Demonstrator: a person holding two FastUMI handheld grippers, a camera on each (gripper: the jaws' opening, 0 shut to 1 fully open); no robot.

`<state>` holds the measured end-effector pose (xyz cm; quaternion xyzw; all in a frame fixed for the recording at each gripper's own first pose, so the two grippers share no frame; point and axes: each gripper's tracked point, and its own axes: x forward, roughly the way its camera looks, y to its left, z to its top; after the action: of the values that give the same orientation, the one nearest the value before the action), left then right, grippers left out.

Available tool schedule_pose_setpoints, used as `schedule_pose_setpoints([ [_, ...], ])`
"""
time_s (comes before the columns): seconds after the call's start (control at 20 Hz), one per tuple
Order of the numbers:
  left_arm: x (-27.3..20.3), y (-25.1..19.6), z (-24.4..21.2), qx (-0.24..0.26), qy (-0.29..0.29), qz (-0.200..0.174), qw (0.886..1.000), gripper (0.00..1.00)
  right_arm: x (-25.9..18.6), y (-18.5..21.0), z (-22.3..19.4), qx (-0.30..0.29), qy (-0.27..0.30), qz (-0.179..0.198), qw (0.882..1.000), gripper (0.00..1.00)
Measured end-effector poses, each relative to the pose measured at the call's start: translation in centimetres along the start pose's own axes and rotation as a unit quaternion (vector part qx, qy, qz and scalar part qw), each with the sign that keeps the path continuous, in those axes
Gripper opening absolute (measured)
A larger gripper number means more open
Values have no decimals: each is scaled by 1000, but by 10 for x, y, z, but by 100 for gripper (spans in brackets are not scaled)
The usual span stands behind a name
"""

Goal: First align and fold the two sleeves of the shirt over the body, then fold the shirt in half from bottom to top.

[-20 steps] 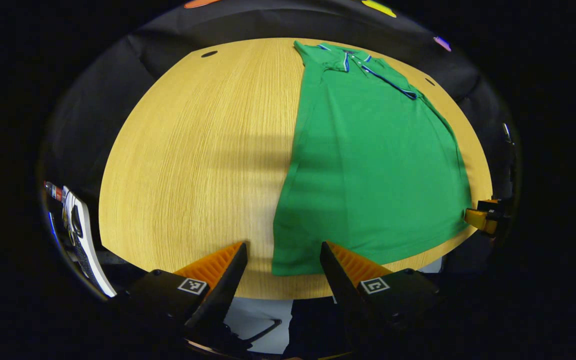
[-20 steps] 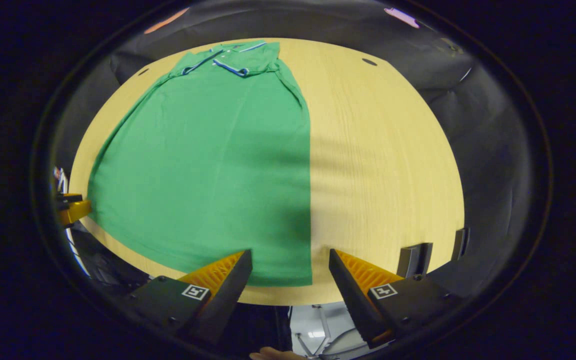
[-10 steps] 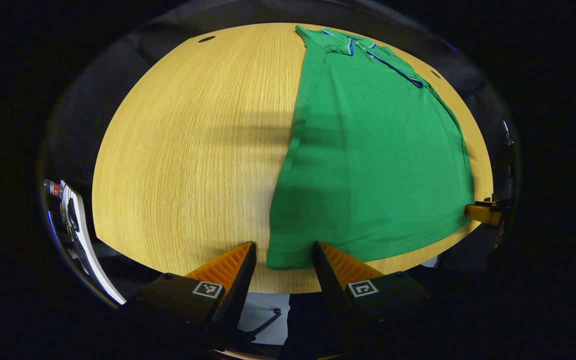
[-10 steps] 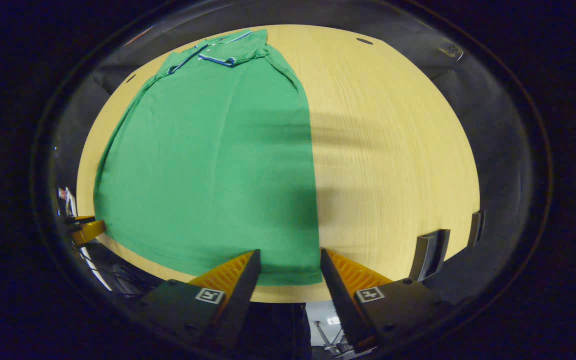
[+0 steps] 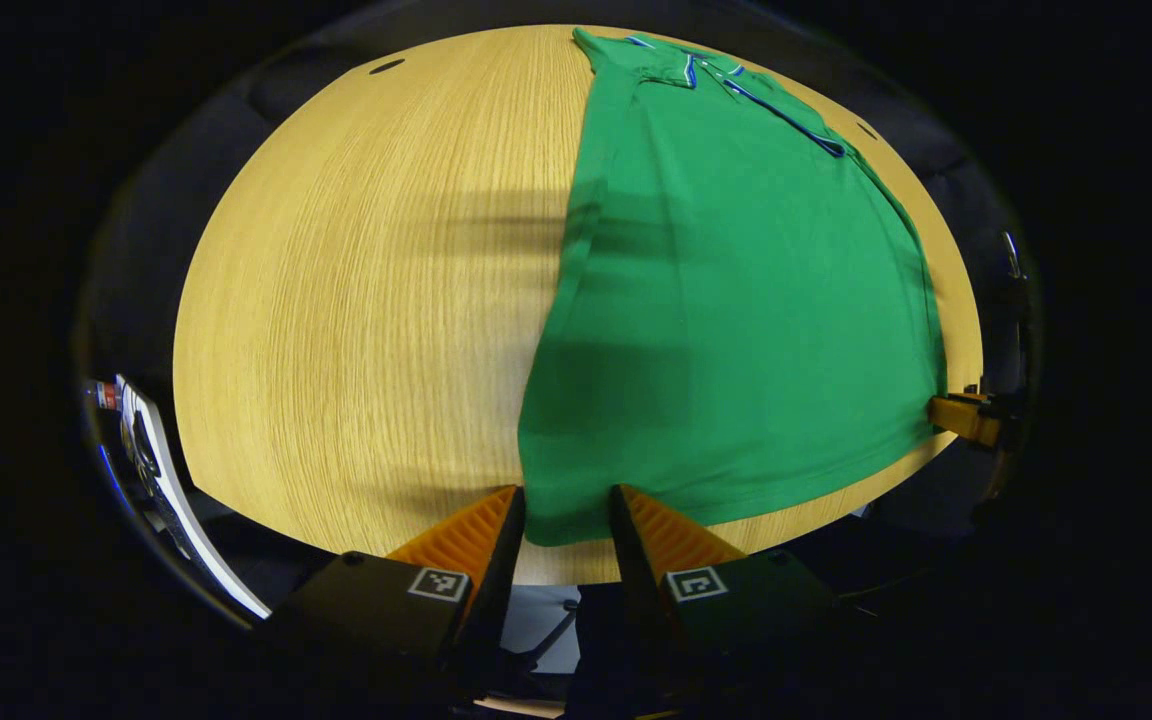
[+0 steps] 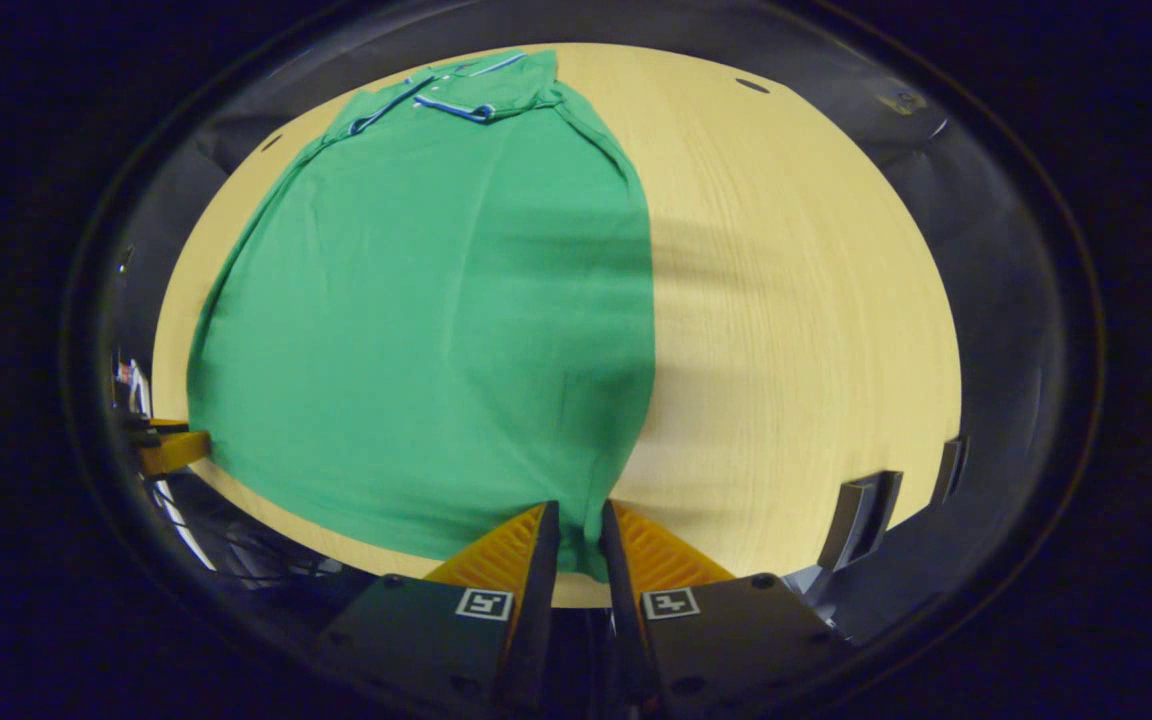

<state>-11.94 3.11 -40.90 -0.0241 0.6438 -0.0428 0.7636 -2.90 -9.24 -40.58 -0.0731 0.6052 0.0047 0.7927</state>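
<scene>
A green polo shirt [image 5: 736,300] lies flat on the wooden table [image 5: 356,300] with its sleeves folded in and its blue-trimmed collar [image 5: 716,75] at the far edge. My left gripper [image 5: 568,510] is open but narrow, its fingers on either side of the shirt's near left hem corner. In the right gripper view the shirt [image 6: 436,300] puckers at its near right hem corner, where my right gripper [image 6: 579,520] is shut on the cloth. Each view also shows the other gripper at the hem's far end: the right gripper [image 5: 961,418] and the left gripper [image 6: 171,450].
The table's near edge runs just under both grippers. A white object [image 5: 151,460] stands off the table to the left. Two dark brackets [image 6: 861,510] sit at the table's right rim. Bare wood [image 6: 796,300] lies right of the shirt.
Both grippers moved forward onto the hem corners and narrowed. The right one shut on the right corner, bunching the cloth. The left one's gap shrank around the left corner.
</scene>
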Motion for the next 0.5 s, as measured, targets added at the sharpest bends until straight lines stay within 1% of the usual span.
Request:
schedule_pose_setpoints([
  [0.05,1,-2,1,2,3,-1,1000,51,0,-1,1,-4,4,0,1000,33],
  [0.15,2,-4,2,6,6,-6,1000,41,-1,0,5,-1,-2,2,1000,33],
  [0.2,1,-4,3,-1,9,-10,1000,37,0,1,4,2,6,1,1000,9],
  [0.3,1,-8,3,-9,14,-25,1000,26,0,2,6,-9,6,0,1000,8],
  [0.35,0,-10,3,-15,17,-31,999,16,0,4,8,-7,6,8,1000,9],
  [0.4,1,-11,3,-14,18,-34,999,9,-1,5,7,-11,4,10,1000,3],
  [0.45,0,-11,3,-8,17,-35,999,5,-1,7,6,-13,5,16,1000,4],
  [0.5,0,-11,3,-4,16,-34,999,4,-1,8,5,-12,5,19,1000,3],
])
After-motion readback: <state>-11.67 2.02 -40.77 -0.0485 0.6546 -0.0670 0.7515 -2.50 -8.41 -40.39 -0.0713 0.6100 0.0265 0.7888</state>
